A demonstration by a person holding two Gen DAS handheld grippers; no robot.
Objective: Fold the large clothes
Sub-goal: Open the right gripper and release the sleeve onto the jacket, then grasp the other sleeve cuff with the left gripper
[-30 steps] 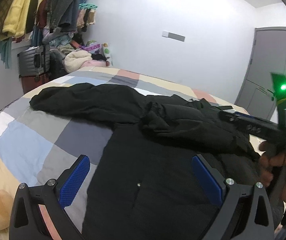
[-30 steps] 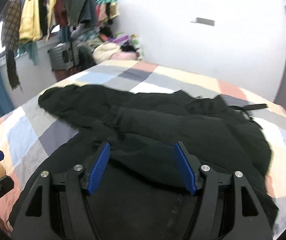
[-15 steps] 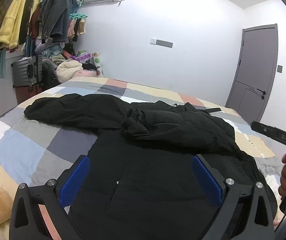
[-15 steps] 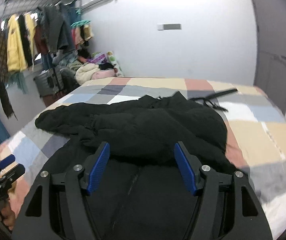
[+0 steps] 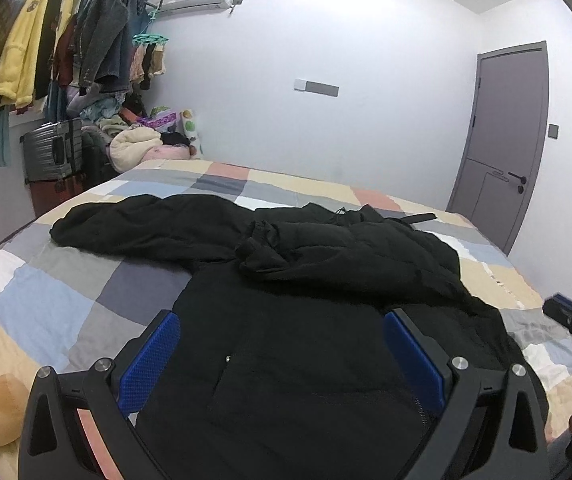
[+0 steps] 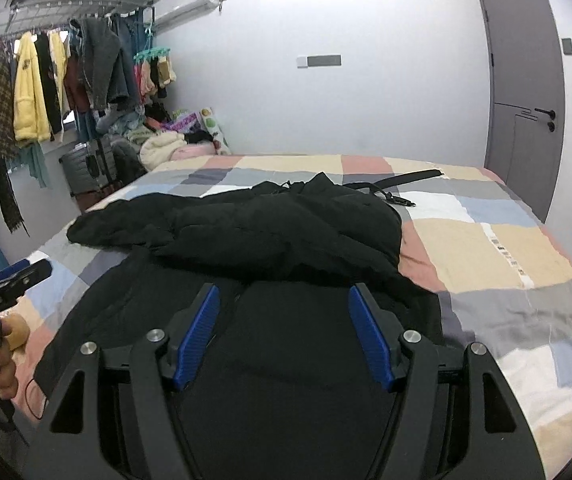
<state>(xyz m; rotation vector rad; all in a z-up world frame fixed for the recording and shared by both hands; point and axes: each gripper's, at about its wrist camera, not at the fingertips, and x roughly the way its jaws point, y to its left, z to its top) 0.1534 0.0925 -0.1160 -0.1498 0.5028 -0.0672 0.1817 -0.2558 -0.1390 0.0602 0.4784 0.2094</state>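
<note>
I am holding both claws, left point(image 5: 282, 354) and right point(image 6: 284, 334), apart and empty over the soft, bulky black coat point(image 5: 325, 264), judging its hem just below them the best grip.

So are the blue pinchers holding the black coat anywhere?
No. The left gripper and right gripper are both open above the black coat, gripping nothing.
</note>
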